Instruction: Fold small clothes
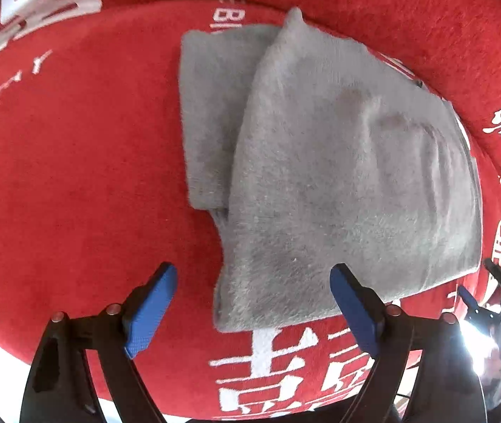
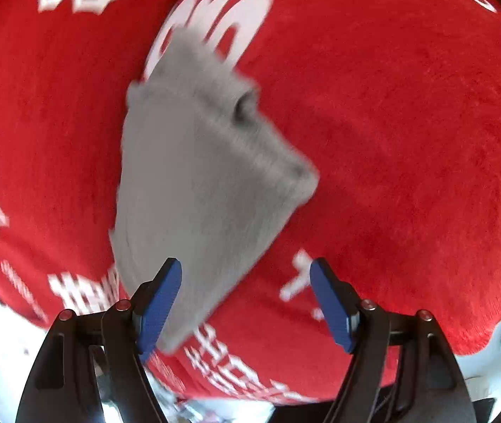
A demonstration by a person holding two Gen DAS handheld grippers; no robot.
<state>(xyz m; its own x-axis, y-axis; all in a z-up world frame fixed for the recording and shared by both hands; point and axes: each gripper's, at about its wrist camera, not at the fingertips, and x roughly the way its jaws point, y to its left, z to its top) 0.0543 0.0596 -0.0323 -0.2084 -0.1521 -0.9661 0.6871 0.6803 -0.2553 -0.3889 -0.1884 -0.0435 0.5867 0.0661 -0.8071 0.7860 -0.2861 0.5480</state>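
A fuzzy grey garment (image 1: pixel 338 162) lies folded on the red cloth, one layer overlapping another. My left gripper (image 1: pixel 254 306) is open and empty just above its near edge, blue pads on either side of the corner. In the right wrist view the same grey garment (image 2: pixel 197 183) appears blurred. My right gripper (image 2: pixel 247 303) is open, its left pad (image 2: pixel 160 306) beside the garment's near corner, not closed on it. The right gripper also shows in the left wrist view (image 1: pixel 476 303) at the far right.
A red plush cloth with white lettering (image 1: pixel 74 176) covers the whole surface. It rises in a fold behind the garment (image 1: pixel 356 7). Its near edge (image 2: pixel 285 398) drops off to a bright floor below.
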